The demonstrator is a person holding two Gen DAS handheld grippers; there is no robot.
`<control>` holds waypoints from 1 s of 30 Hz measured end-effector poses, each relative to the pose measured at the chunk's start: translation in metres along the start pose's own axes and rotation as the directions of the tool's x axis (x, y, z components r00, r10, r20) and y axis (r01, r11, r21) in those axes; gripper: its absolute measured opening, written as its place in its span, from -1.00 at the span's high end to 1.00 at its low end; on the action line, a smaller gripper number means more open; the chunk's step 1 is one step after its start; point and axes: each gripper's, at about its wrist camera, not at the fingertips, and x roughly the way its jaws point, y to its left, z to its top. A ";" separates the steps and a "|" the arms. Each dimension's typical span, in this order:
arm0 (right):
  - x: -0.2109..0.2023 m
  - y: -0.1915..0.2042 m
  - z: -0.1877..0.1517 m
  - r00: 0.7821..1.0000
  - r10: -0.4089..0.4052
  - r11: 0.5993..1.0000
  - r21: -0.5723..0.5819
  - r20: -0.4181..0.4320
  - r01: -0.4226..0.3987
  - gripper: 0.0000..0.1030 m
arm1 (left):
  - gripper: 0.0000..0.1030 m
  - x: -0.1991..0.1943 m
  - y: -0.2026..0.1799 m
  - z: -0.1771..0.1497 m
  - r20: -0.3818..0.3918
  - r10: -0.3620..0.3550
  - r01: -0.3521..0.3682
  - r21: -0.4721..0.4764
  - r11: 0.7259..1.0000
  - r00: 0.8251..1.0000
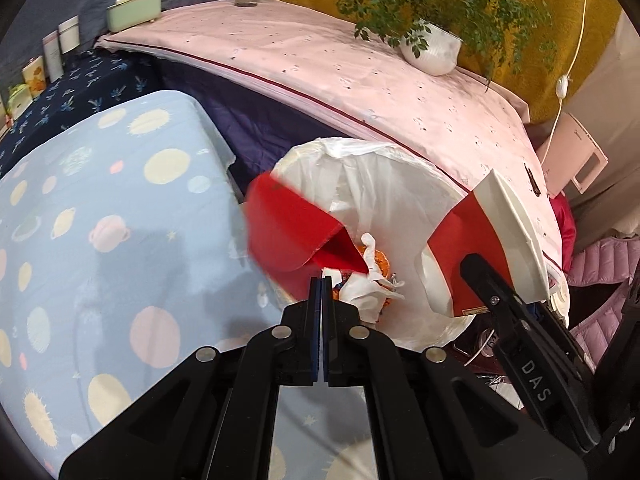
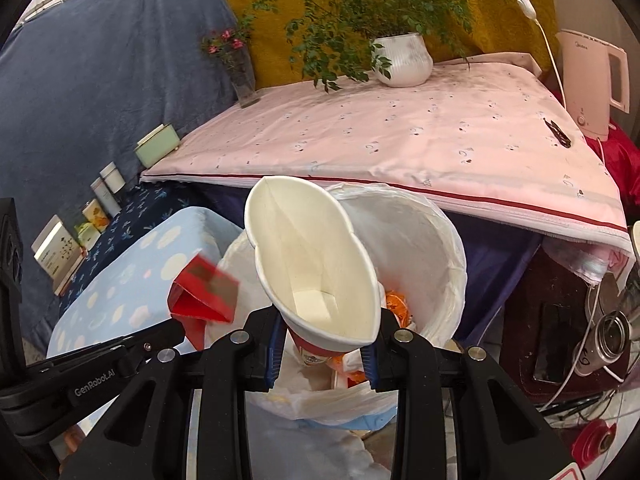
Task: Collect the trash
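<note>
A: Is the way into the bin (image 2: pixel 448 240) open?

B: Partly. The crushed paper cup (image 2: pixel 316 264) sits over its mouth, and the red carton (image 1: pixel 288 232) hangs at the left rim.

A: Around it?

B: The pink-covered surface (image 2: pixel 400 140) overhangs the far side; the blue dotted cloth (image 1: pixel 100 220) crowds the left. The surface's middle lies bare between vase (image 2: pixel 242 76) and plant pot (image 2: pixel 404 60).

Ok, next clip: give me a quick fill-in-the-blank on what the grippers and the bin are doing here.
1. The right gripper holds a squashed paper ____ over the trash bin.
2. The bin is lined with a ____ plastic bag.
3. The left gripper has its jaws ____, at a red paper.
4. The potted plant stands on a ____ cloth.

Missing words: cup; white; shut; pink.
</note>
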 end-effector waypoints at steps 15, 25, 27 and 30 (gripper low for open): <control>0.030 -0.004 0.001 0.999 -0.010 1.000 -0.002 -0.033 0.010 0.23 | 0.03 0.010 0.013 0.006 0.040 0.027 -0.025 -0.043 0.999 0.999; 0.033 0.010 -0.001 0.999 -0.007 1.000 -0.022 -0.034 0.006 0.09 | -0.12 0.007 0.037 -0.001 0.048 0.081 -0.077 -0.081 0.994 0.996; 0.032 0.012 -0.002 0.999 -0.005 1.000 -0.026 -0.033 0.004 0.06 | -0.15 0.006 0.039 -0.003 0.049 0.091 -0.087 -0.082 0.993 0.995; 0.029 0.017 -0.004 1.000 -0.005 0.999 -0.033 -0.030 0.004 -0.04 | -0.20 0.003 0.041 -0.006 0.052 0.111 -0.107 -0.080 0.991 0.992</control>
